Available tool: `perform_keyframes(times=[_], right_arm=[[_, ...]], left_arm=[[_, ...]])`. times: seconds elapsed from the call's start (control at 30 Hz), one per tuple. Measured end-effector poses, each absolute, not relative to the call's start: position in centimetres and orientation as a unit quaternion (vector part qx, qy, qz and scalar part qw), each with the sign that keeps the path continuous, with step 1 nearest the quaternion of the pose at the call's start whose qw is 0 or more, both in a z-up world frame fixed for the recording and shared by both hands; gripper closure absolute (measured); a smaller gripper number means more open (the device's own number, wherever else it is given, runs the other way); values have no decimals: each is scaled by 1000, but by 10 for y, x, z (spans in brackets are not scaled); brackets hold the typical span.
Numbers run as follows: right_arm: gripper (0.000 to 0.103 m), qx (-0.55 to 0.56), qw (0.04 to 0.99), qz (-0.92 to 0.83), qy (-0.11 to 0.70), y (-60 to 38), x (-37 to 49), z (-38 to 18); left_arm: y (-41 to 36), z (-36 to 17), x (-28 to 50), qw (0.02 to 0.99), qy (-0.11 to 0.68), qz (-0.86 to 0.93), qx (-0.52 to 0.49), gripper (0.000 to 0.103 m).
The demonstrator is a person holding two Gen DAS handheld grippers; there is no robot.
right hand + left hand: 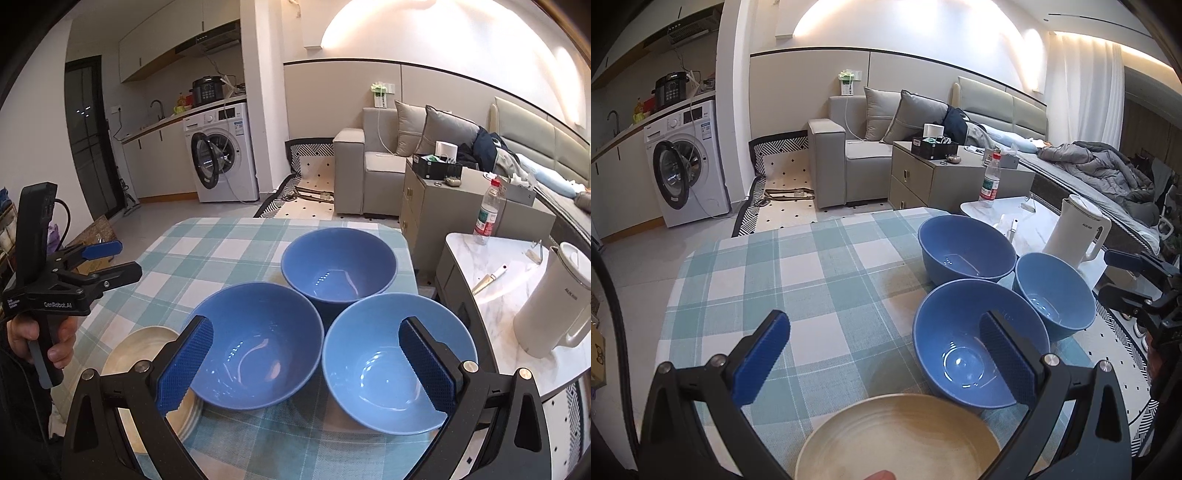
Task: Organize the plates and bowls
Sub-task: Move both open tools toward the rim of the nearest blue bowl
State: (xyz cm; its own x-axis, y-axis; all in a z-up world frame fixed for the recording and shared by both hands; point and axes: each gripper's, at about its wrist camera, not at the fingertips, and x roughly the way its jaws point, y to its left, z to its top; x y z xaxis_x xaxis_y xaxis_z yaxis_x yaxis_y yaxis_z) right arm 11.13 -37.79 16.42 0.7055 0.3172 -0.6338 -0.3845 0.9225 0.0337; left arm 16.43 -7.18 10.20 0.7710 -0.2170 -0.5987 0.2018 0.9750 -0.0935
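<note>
Three blue bowls (255,343) (395,362) (338,264) are clustered on the checked desk (221,240), rims close together. Just left of them a cream plate (146,345) is laid flat near the front edge. The left claw (882,354) is held released above the plate, gripping nothing. The right claw (306,358) is held spread wide over the two nearer bowls, also empty. A white kettle (554,306) is seen on a side table.

— Background items, far side?
— Washing machine (223,157), far left, door open; pressure cooker (207,91) on the counter above it. Grey sofa (384,155) with two cushions, centre far.
— And right?
— White kettle (550,304) on a marble side table (491,295), water bottle (488,212) at its far edge.
</note>
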Motion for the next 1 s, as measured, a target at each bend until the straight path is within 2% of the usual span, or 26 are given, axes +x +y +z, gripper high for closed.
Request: perform_keyframes(times=[1.0], right_arm=[[1,-47,926,148,343,-401,165,178]], left_arm=[[-89,104,224,934,336,-121,-17,0]])
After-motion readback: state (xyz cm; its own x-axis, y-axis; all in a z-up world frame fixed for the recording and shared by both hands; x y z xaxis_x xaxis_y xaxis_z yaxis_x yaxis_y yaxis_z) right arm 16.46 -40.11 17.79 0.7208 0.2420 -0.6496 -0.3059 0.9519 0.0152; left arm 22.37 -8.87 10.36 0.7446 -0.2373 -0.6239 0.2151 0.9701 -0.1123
